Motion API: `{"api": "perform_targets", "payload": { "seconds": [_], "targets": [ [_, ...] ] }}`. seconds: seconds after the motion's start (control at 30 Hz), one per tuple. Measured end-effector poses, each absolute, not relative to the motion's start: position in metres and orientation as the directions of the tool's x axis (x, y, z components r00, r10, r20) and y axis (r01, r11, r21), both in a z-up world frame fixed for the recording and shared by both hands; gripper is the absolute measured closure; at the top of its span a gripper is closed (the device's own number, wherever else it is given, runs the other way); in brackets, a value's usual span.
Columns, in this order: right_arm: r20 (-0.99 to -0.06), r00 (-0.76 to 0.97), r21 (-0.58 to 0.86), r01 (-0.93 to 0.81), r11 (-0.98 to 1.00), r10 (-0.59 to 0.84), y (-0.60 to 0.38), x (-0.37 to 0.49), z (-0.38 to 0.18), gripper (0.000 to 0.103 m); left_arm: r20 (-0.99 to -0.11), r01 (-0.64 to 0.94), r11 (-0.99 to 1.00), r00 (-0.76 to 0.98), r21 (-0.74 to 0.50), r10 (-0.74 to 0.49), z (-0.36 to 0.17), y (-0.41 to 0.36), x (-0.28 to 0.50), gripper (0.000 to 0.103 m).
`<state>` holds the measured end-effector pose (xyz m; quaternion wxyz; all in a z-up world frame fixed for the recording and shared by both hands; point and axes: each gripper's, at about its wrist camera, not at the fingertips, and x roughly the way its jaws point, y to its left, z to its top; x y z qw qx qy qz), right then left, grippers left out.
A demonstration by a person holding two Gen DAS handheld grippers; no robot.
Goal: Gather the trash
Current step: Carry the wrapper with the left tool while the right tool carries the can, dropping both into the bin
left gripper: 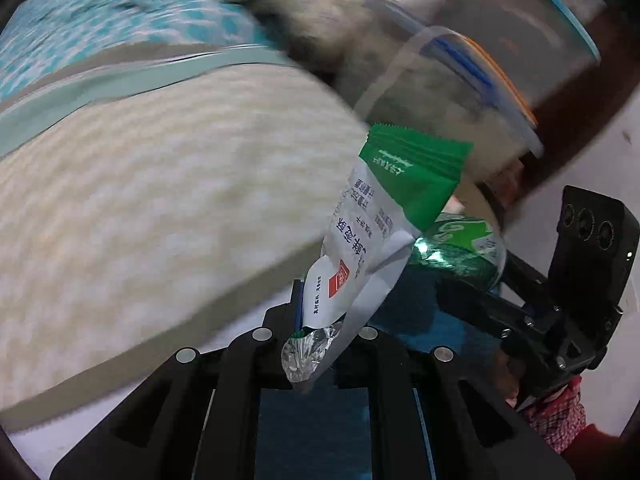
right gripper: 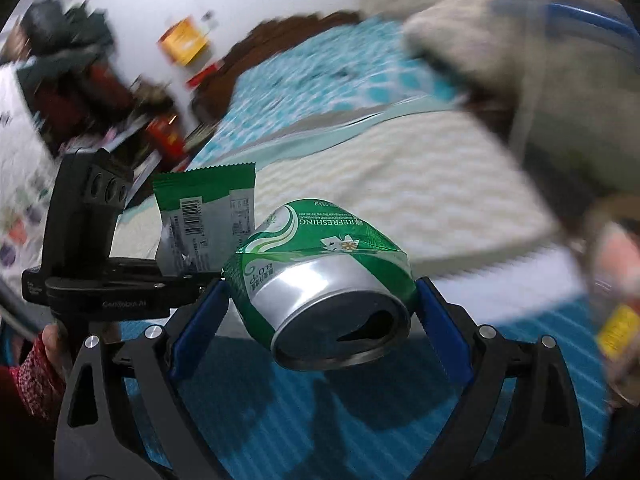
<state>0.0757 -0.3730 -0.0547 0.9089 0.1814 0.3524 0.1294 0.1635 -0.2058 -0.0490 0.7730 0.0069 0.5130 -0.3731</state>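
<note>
Left tool (left gripper: 316, 312) is pressed together on the torn end of a green-and-white wrapper (left gripper: 384, 216), which stands up from the pinch over the bed (left gripper: 160, 200). Wrapper: thin, light, floppy, slick foil lining; a pinch well in from the edge seems safest, since the crumpled tail could slip.

Right tool (right gripper: 320, 300) is spread wide and clamps a dented green can (right gripper: 320, 272) across its sides. Can: light, thin-walled, already creased; likely to crush further, smooth skin may slide. Mid-body hold looks adequate.
</note>
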Motion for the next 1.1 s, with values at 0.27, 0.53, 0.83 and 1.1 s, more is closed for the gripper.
{"api": "perform_targets", "payload": {
  "seconds": [0.27, 0.53, 0.83, 1.1],
  "targets": [
    [-0.551, 0.831, 0.395, 0.185, 0.9, 0.071, -0.516, 0.013, -0.043, 0.011, -0.808, 0.755, 0.556, 0.06, -0.348, -0.587, -0.04, -0.384, 0.142, 0.094],
    [-0.584, 0.809, 0.444, 0.383, 0.81, -0.062, -0.611, -0.005, -0.082, 0.011, -0.851, 0.809, 0.506, 0.014, -0.298, -0.525, -0.062, -0.501, 0.148, 0.093],
    [-0.614, 0.788, 0.482, 0.418, 0.77, -0.043, -0.625, -0.004, -0.11, 0.009, -0.896, 0.785, 0.557, 0.005, -0.272, -0.445, -0.102, -0.528, 0.164, 0.041],
    [-0.598, 0.798, 0.461, 0.415, 0.785, -0.071, -0.602, -0.022, -0.099, 0.008, -0.857, 0.776, 0.561, 0.051, -0.289, -0.512, -0.073, -0.473, 0.158, 0.033]
  ]
}}
